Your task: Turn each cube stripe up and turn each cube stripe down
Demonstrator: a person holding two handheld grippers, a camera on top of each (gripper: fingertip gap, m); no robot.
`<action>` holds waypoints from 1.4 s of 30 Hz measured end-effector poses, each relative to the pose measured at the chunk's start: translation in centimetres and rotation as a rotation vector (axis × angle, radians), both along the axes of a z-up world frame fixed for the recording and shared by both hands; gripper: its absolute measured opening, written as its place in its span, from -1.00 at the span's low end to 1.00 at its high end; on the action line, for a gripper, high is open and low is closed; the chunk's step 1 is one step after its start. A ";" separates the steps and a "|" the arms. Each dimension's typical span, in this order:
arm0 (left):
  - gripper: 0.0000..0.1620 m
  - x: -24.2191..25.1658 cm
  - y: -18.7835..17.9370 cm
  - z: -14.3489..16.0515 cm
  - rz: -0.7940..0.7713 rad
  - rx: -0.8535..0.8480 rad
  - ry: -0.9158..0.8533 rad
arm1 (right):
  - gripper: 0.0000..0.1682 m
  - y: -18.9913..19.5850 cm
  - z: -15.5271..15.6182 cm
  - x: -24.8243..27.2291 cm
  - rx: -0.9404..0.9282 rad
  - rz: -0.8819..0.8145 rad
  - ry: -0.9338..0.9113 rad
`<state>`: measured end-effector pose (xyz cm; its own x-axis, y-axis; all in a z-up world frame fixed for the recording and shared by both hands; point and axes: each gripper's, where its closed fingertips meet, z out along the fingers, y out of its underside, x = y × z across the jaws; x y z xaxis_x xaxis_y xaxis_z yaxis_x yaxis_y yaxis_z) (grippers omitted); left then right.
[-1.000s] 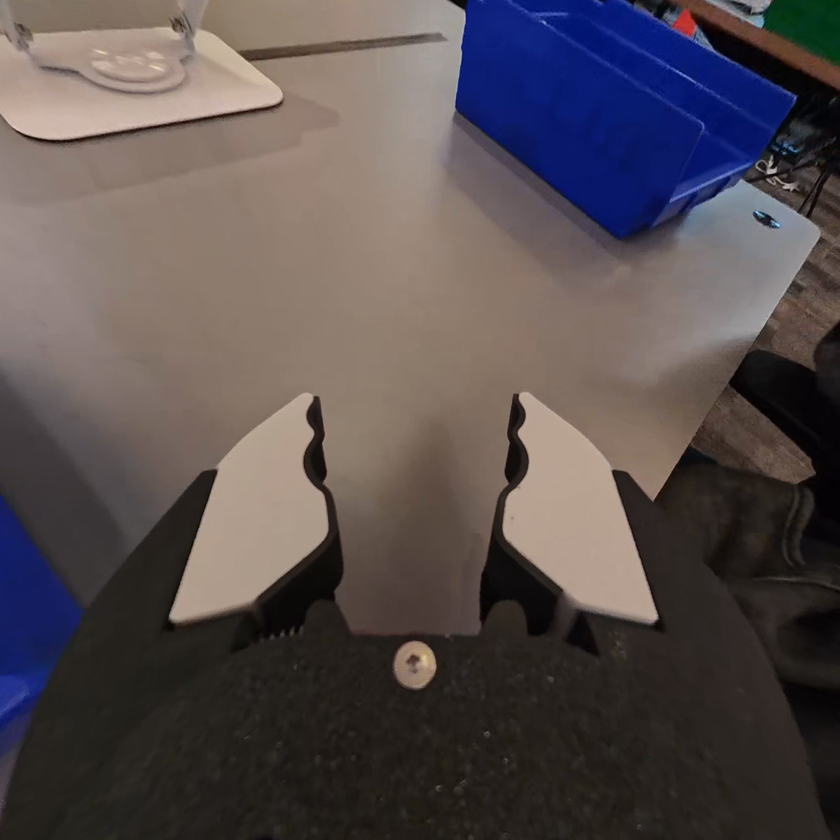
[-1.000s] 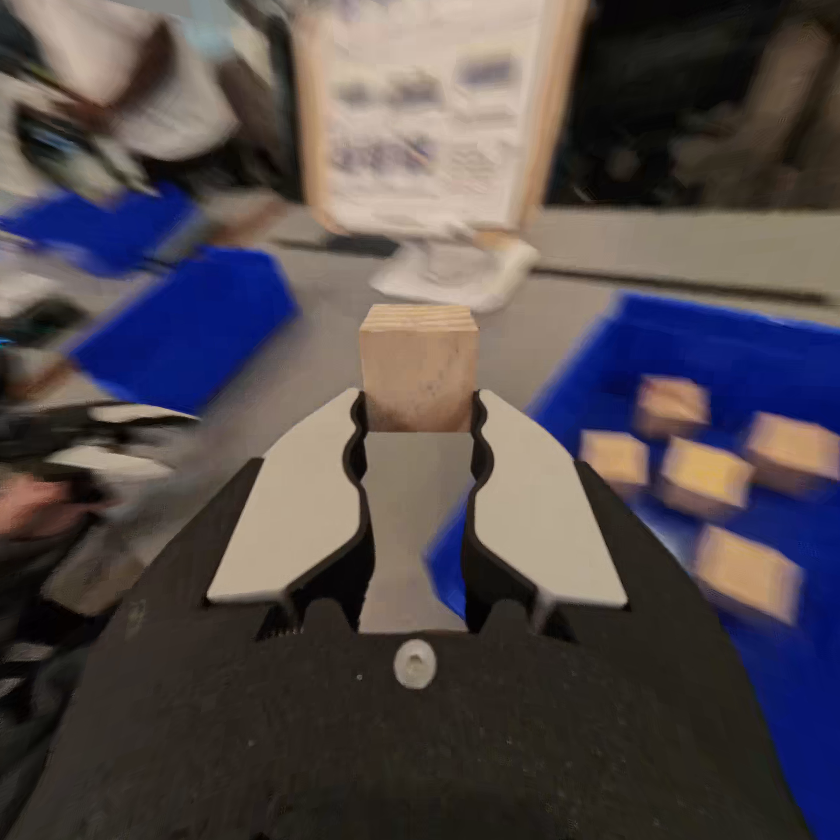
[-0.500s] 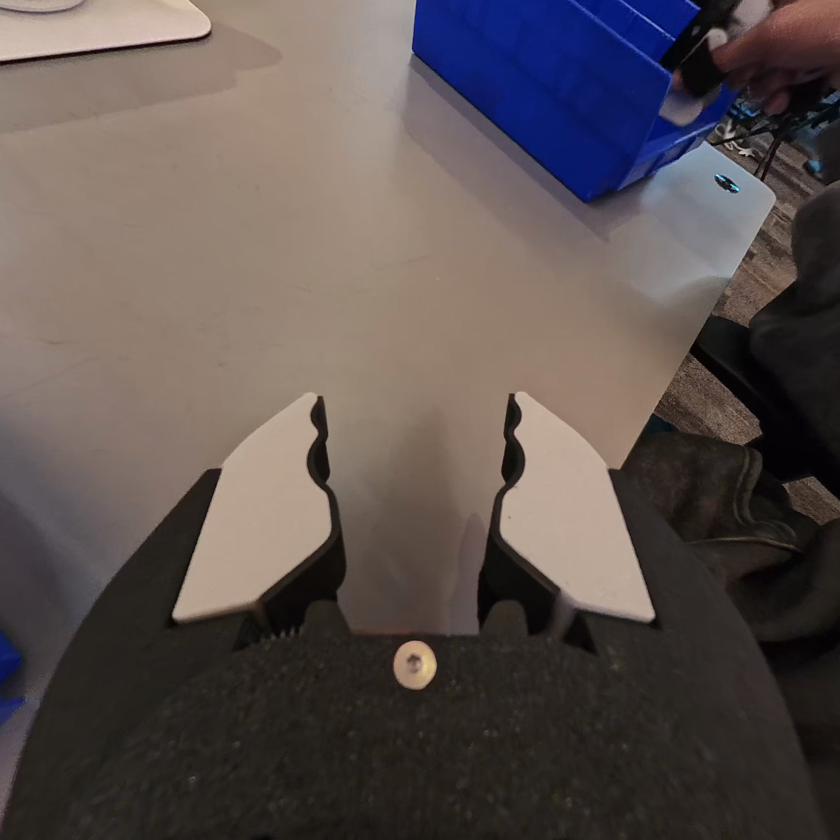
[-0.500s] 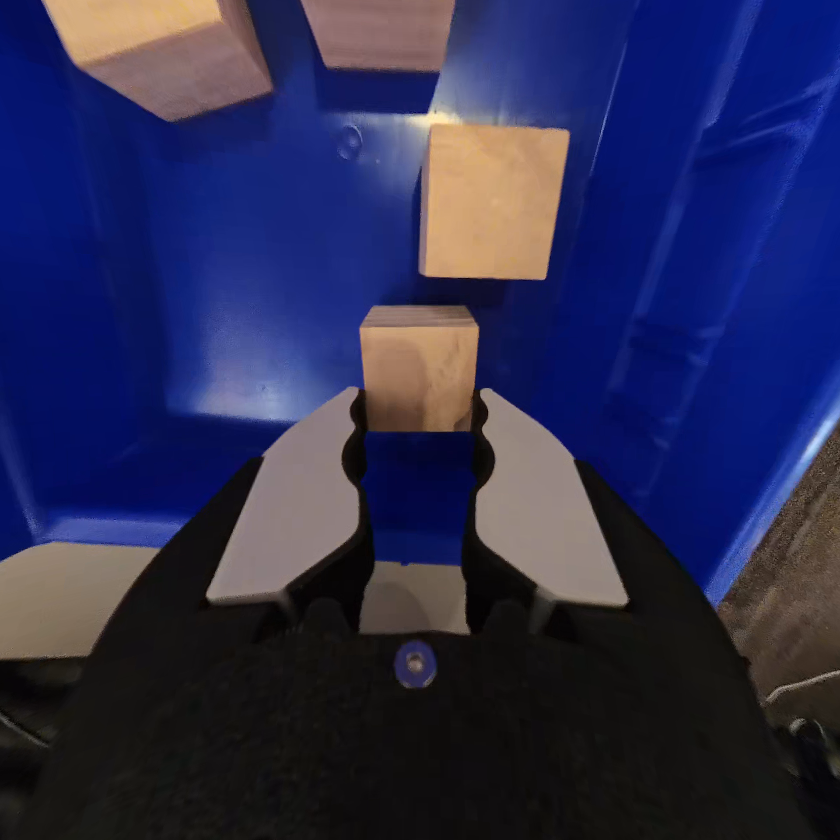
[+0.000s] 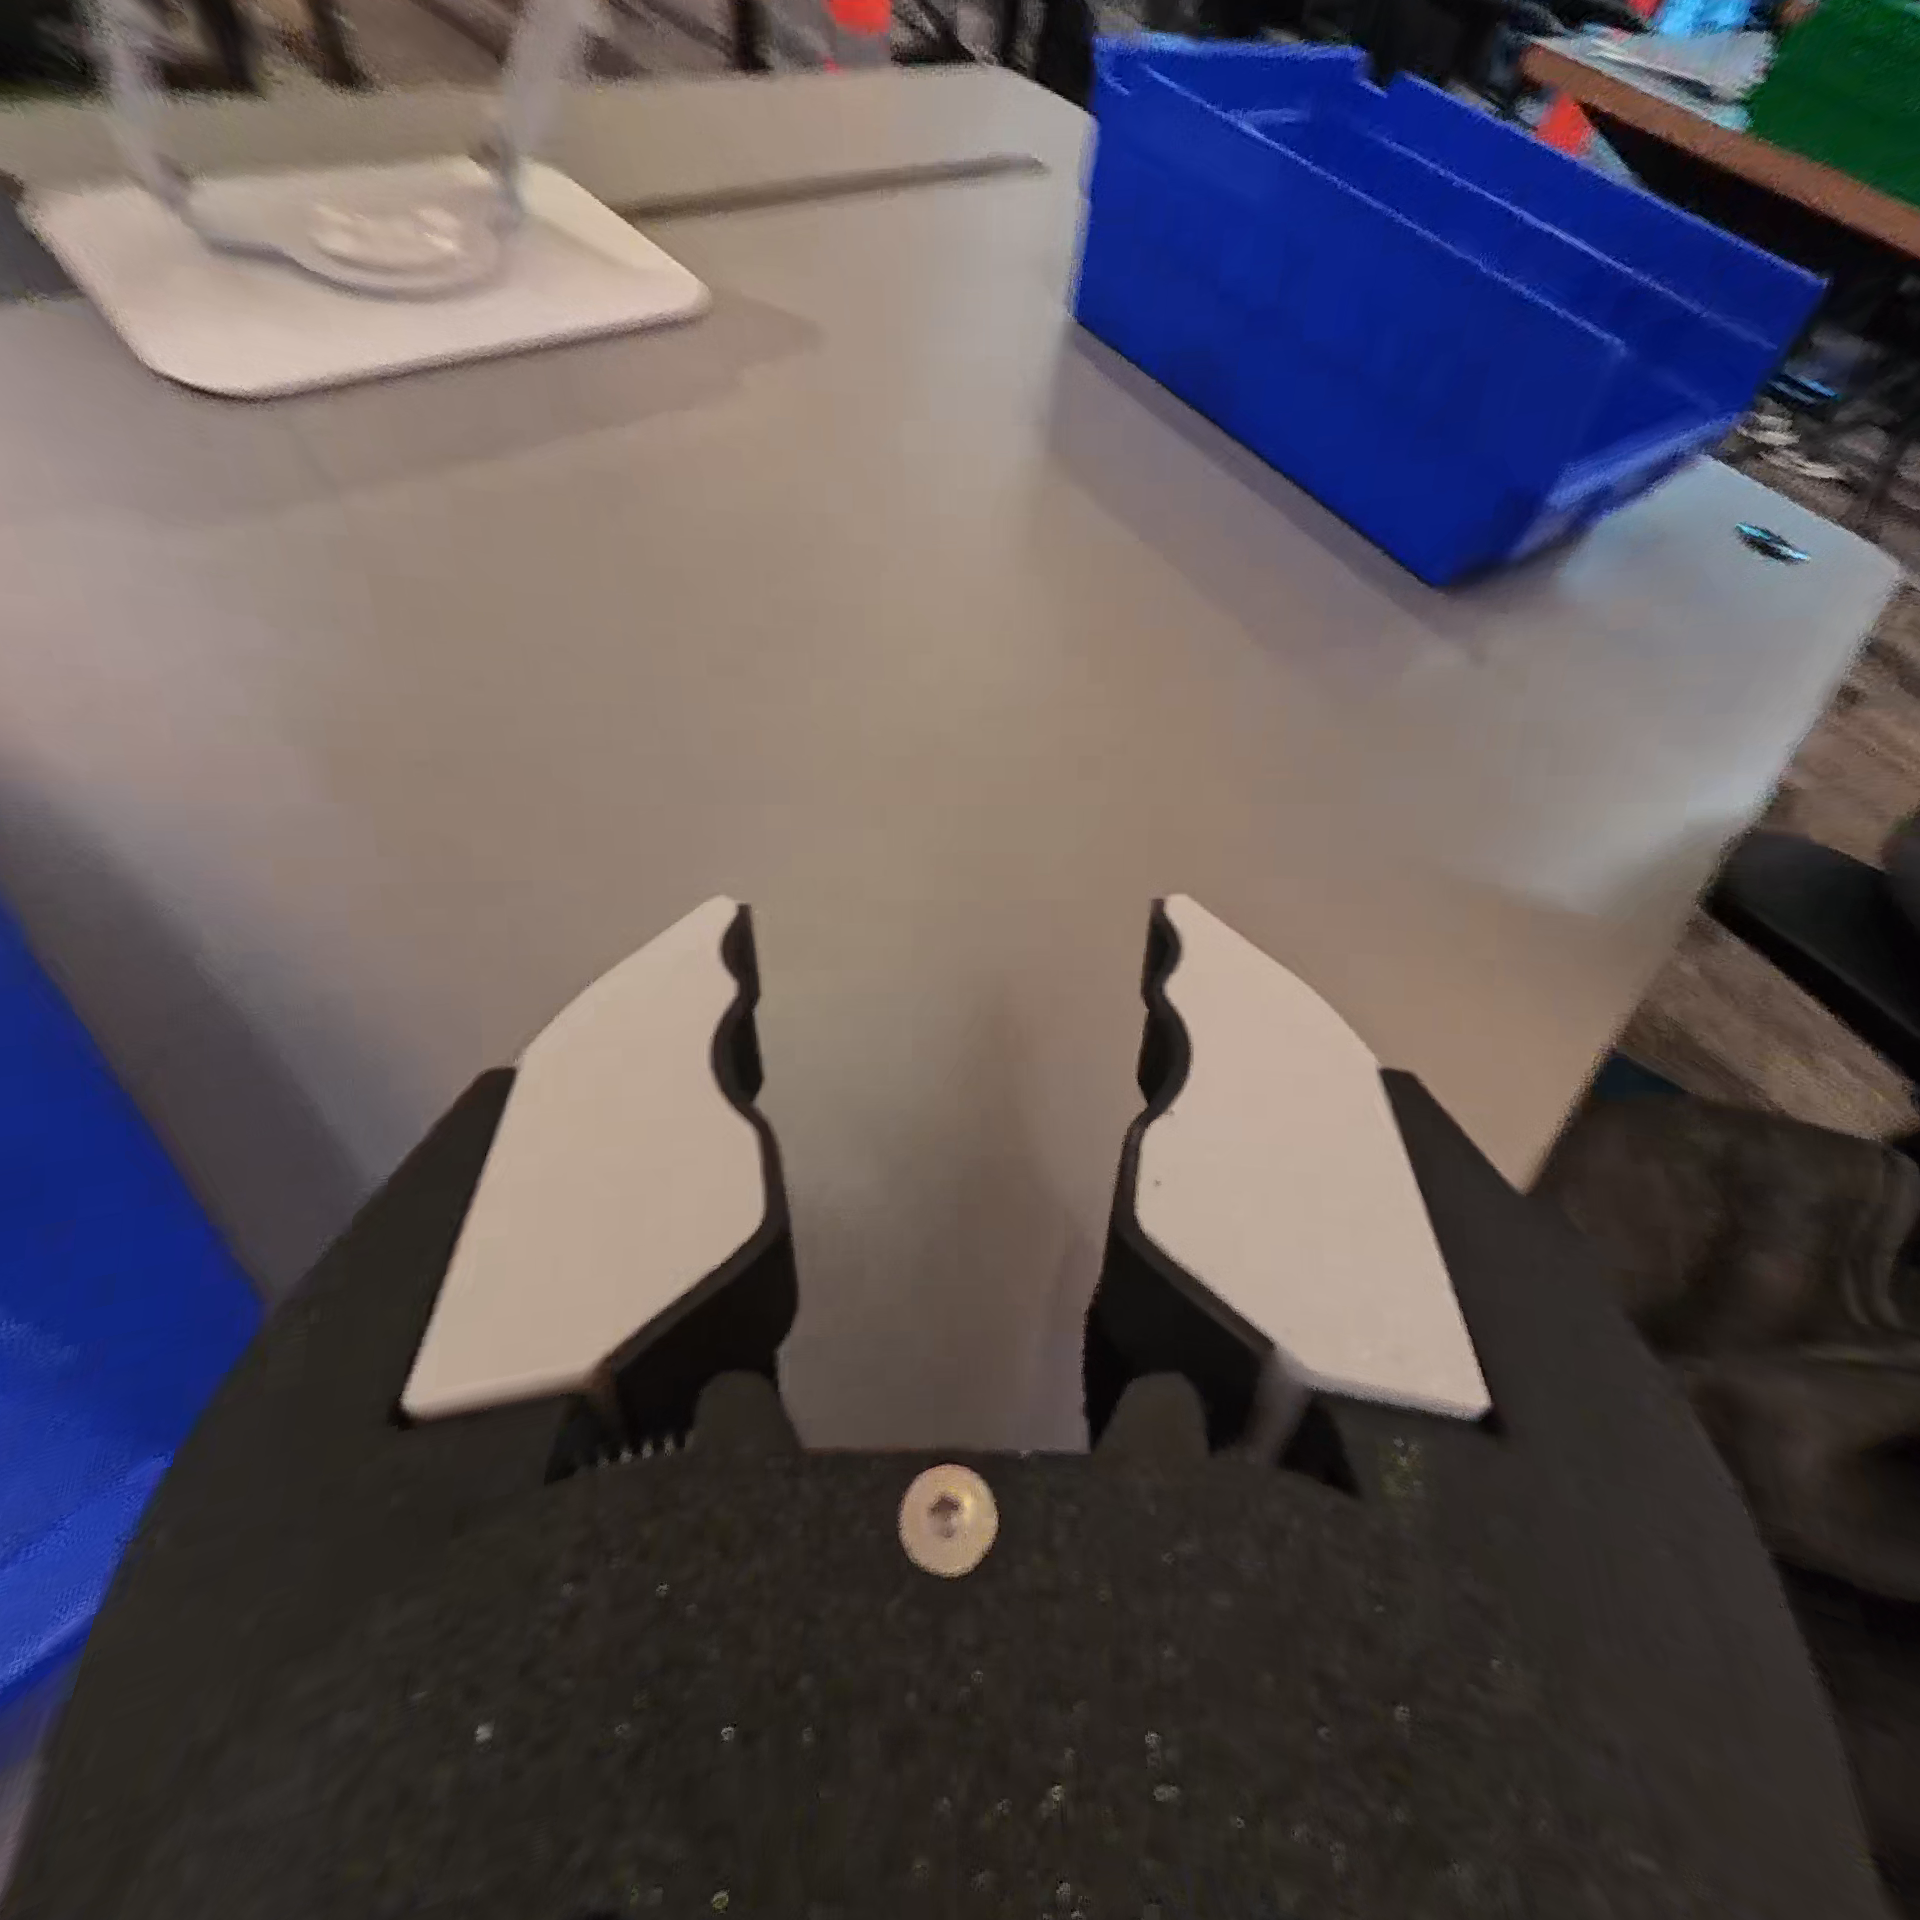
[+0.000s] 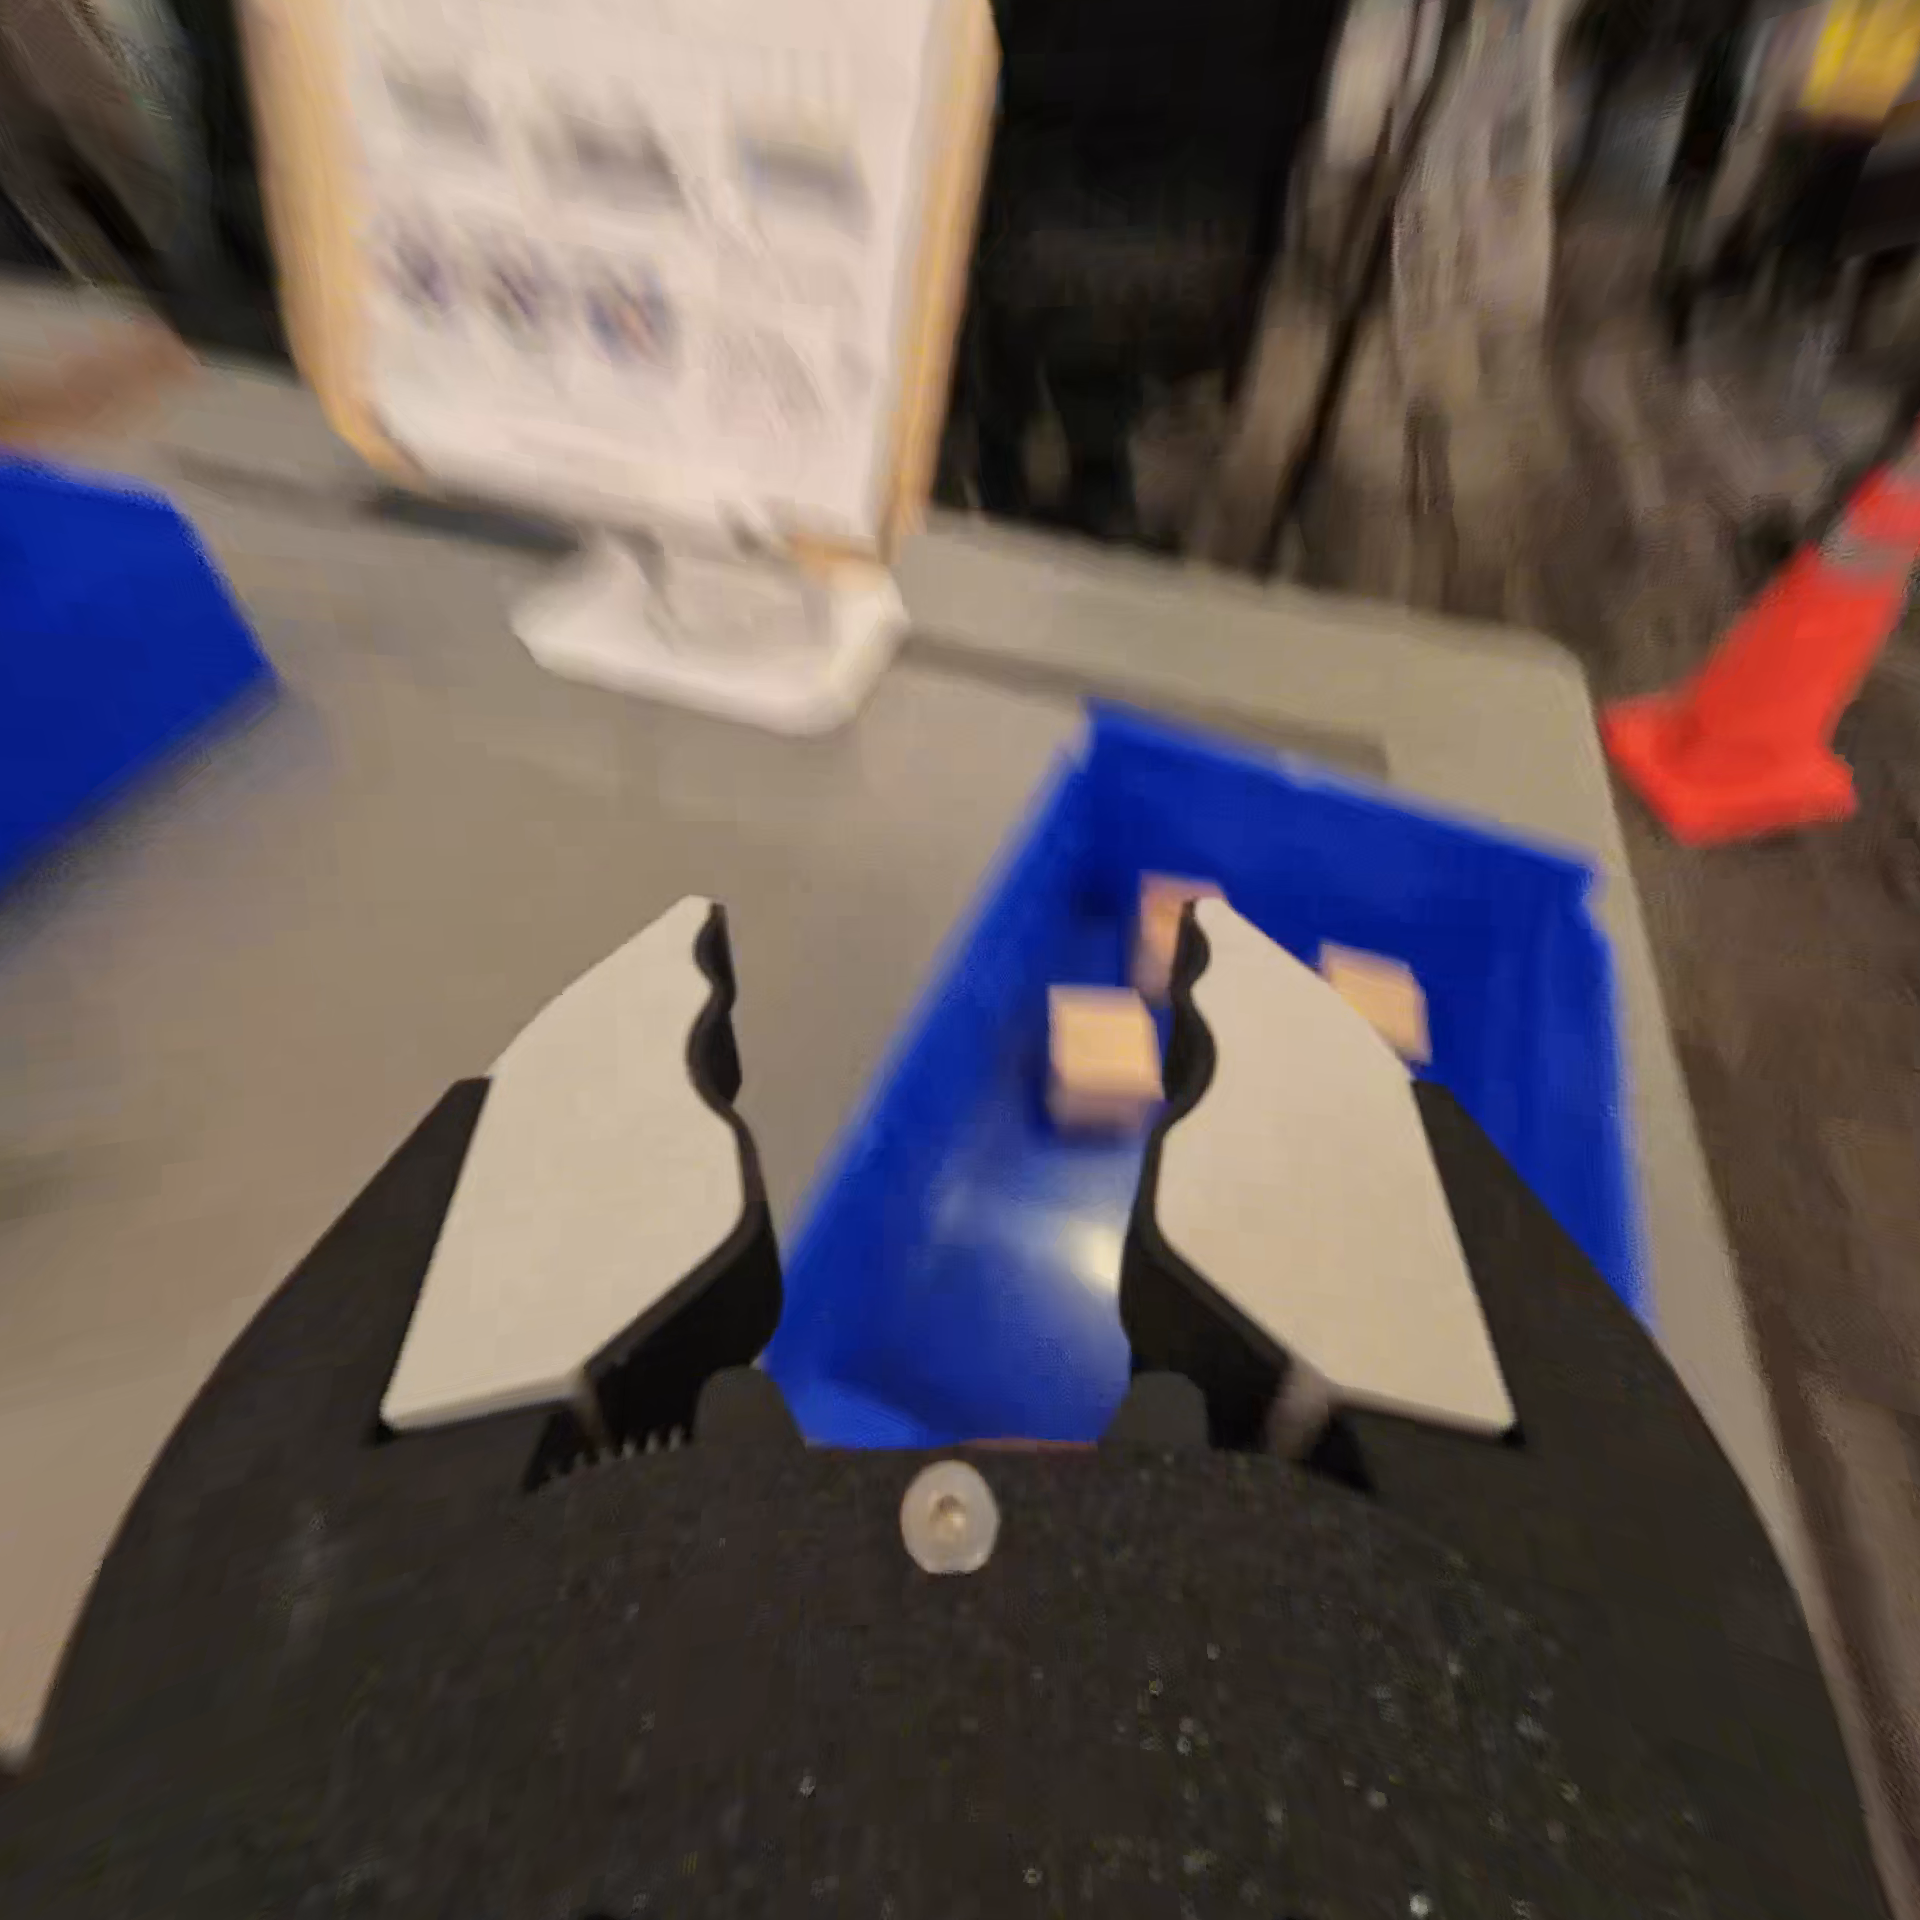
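Though blurred, sign (image 6: 623,291) bears print.

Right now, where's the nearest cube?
Right wrist view: nearest cube lies in the blue bin, beside the open right gripper's right-hand finger.

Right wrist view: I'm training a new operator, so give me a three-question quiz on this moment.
1. True or false: the right gripper grips a cube.
2. Where do the wooden cubes lie? A) grey table B) blue bin C) white tray
3. Fill in: the left gripper is ___ above the bare table.

Key: 1 false, its jaws stand apart with nothing between. 2 B, in the blue bin. 3 open.
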<state>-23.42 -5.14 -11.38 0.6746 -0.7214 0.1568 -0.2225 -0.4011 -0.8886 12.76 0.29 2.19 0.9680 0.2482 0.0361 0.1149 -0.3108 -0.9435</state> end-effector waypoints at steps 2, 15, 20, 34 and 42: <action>0.02 -1.3 1.2 0.8 0.085 0.084 0.022 | -0.11 -0.5 1.5 -4.9 0.252 0.081 0.122; 0.01 -4.8 -1.5 2.3 0.340 0.177 -0.062 | -0.04 -8.4 -9.8 -19.5 0.227 0.381 0.207; -0.01 -5.2 -1.1 2.2 0.367 0.272 0.019 | -0.06 -8.4 -9.4 -19.4 0.314 0.373 0.059; -0.04 -5.2 -0.5 -0.5 0.357 0.166 0.077 | -0.03 -7.5 -10.6 -18.8 0.274 0.339 0.093; -0.05 -5.1 -0.6 -0.9 0.356 0.171 0.124 | -0.03 -7.7 -10.7 -18.8 0.271 0.343 0.080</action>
